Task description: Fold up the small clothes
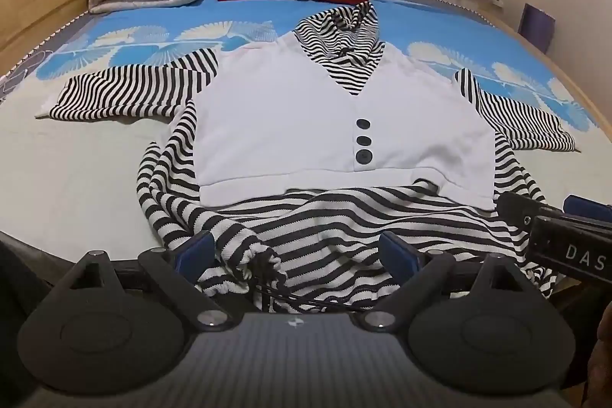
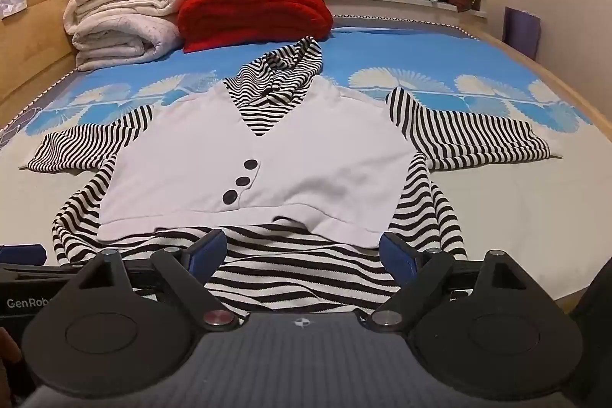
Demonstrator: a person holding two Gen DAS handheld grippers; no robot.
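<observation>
Left wrist view: the left gripper point(image 1: 298, 251) hangs over the near hem of a small striped garment point(image 1: 344, 125) that lies face up on the bed point(image 1: 76, 171), sleeves spread to both sides. Its blue fingers point(image 1: 199, 249) stand wide apart, with gathered striped fabric and a drawstring between them but not pinched. The right gripper point(image 1: 550, 213) enters at the right edge, just beside the hem.

Right wrist view: the right gripper point(image 2: 302, 251) also sits at the garment's hem, its fingers point(image 2: 397, 255) spread wide and holding nothing. Folded blankets point(image 2: 122, 21) and a red blanket point(image 2: 256, 14) are stacked at the bed's far end.
</observation>
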